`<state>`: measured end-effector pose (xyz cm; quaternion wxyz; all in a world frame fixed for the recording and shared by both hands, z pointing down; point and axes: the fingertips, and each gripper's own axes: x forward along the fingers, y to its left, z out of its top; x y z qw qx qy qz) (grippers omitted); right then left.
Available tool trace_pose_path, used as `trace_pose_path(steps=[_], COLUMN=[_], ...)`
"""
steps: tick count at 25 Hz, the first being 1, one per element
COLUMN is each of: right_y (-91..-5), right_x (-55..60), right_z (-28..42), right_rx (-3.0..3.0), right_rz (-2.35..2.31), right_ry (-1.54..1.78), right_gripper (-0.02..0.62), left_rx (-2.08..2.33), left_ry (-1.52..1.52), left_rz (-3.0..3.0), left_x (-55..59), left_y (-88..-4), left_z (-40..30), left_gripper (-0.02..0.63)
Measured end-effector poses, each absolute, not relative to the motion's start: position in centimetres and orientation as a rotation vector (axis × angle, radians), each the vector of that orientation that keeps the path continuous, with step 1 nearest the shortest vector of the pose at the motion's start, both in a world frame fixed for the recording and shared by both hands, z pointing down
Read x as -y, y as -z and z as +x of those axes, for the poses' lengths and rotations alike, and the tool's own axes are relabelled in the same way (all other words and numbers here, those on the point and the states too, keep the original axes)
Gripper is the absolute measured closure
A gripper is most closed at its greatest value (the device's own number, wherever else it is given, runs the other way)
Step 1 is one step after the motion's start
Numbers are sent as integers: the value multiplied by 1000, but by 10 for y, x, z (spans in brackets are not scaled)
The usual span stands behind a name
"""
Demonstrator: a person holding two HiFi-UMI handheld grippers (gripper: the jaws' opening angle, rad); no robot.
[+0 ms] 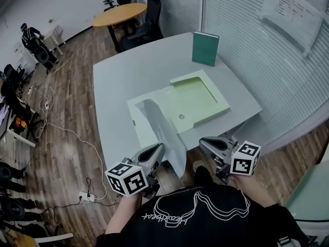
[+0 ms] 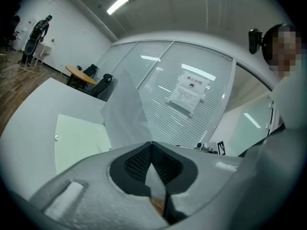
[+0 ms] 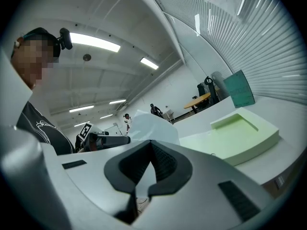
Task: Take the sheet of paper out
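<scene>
An open pale green box file [image 1: 205,107] lies on the white table [image 1: 123,71], with its lid flap spread toward me. My left gripper [image 1: 160,148] hovers past the table's near edge, shut on a whitish sheet of paper [image 1: 164,133]. The sheet hangs tilted above the flap, clear of the file. In the left gripper view the sheet [image 2: 124,114] rises from the closed jaws of that gripper [image 2: 151,143], with the file [image 2: 76,138] behind it. My right gripper [image 1: 202,141] is level beside it, shut, with nothing in it. In the right gripper view its own tips [image 3: 151,143] meet, and the sheet [image 3: 153,126] and file [image 3: 240,133] lie beyond.
A dark green book [image 1: 205,48] stands upright at the table's far edge. A round wooden table [image 1: 119,14] with office chairs is farther back. A glass wall with blinds [image 1: 267,40] runs along the right. Cables [image 1: 56,127] trail over the wooden floor at the left.
</scene>
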<state>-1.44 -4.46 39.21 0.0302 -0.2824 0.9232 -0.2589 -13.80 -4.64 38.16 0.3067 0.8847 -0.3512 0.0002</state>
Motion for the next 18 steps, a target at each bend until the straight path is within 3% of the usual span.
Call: trace_pose_path(steps=[18], right_y=[-415], right_x=[43], right_z=[-11], right_rx=[-2836], right_rz=[-900], right_ry=[842], right_gripper=[586], left_rx=[919], left_ry=[-19], left_rz=[2340], left_x=[49], left_y=[-391], left_z=[-128], left_gripper=[594])
